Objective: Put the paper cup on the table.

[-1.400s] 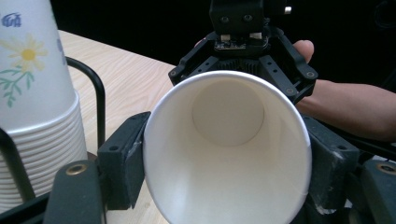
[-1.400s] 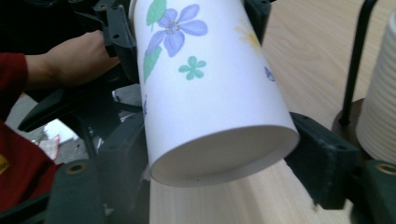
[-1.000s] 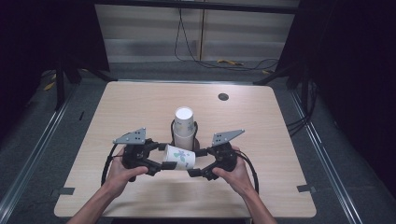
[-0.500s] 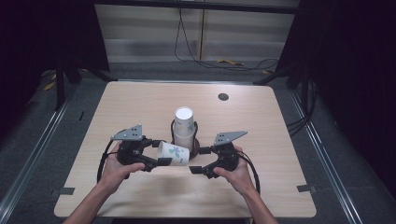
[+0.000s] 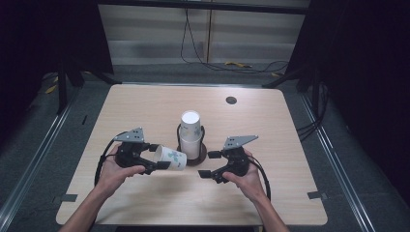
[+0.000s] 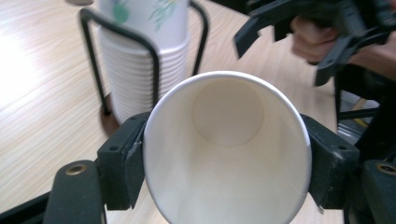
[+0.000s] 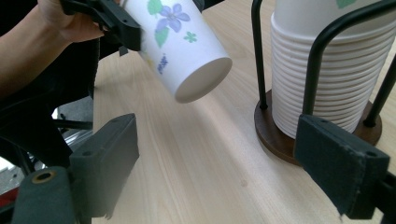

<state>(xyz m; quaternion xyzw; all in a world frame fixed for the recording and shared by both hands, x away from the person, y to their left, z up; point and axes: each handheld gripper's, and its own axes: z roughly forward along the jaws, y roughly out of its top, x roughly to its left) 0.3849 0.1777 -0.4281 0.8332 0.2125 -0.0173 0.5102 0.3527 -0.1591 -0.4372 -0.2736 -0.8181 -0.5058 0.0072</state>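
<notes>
The high view looks forward and down from above the person's side, far enough to take the whole table [image 5: 145, 106]. The left gripper view sits very close behind a paper cup [image 6: 224, 154]. The right gripper view looks low across the tabletop. All three share the cup stack [image 5: 190, 135].

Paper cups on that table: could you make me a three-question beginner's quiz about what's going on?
1. True or false: the left gripper holds a single paper cup by its rim end.
2. What keeps the stack of paper cups upright?
A. a black wire holder on a round wooden base
B. a cardboard box
C. the right gripper
3. Fill in: the right gripper's jaws are ____, with nothing between them.

Key: 1 true. 2 A; the holder surrounds the stack. 3 open.
</notes>
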